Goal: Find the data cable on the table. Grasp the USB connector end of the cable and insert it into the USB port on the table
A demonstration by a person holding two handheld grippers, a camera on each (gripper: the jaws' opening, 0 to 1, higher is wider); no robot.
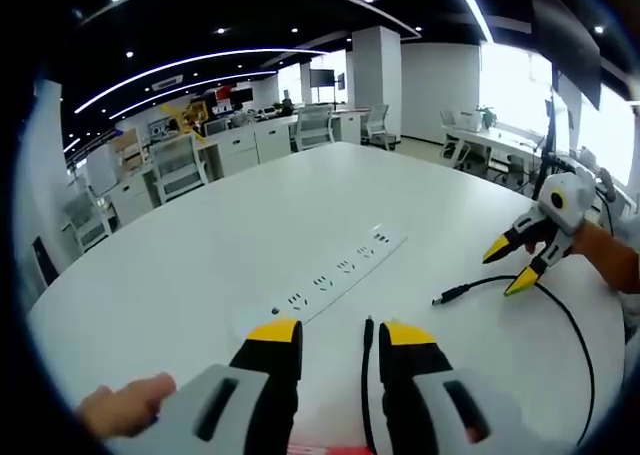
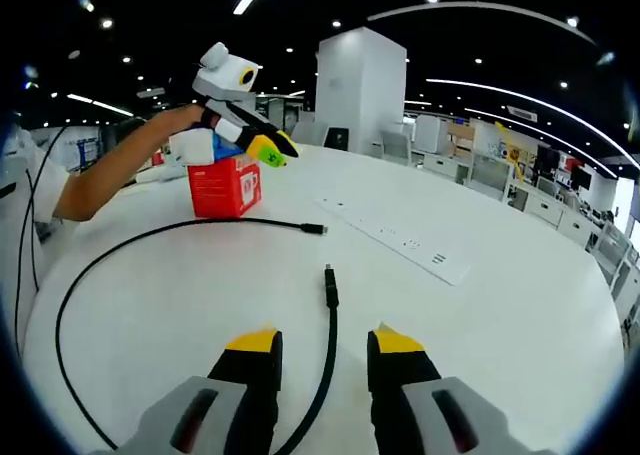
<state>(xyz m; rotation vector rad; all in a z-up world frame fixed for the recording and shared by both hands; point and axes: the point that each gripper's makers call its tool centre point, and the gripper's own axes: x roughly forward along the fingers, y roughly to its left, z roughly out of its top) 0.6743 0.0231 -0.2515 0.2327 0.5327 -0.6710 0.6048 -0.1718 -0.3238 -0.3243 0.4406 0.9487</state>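
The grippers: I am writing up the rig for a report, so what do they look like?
Both match. The left gripper and right gripper each have grey bodies with dark slots, black jaws and yellow tips. Seen from the other side, each carries a white housing on top. No sleeve shows on the arm holding the left one.

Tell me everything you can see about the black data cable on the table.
The data cable is thin, black and rubbery-looking, lying loose on the white table in one wide loop. One end carries a small plug pointing toward the white power strip but stopping short of it. The other end lies between the right gripper's open jaws, untouched. Near the loop's far side stands a red box; whether they touch is unclear. The left gripper hovers above, open.
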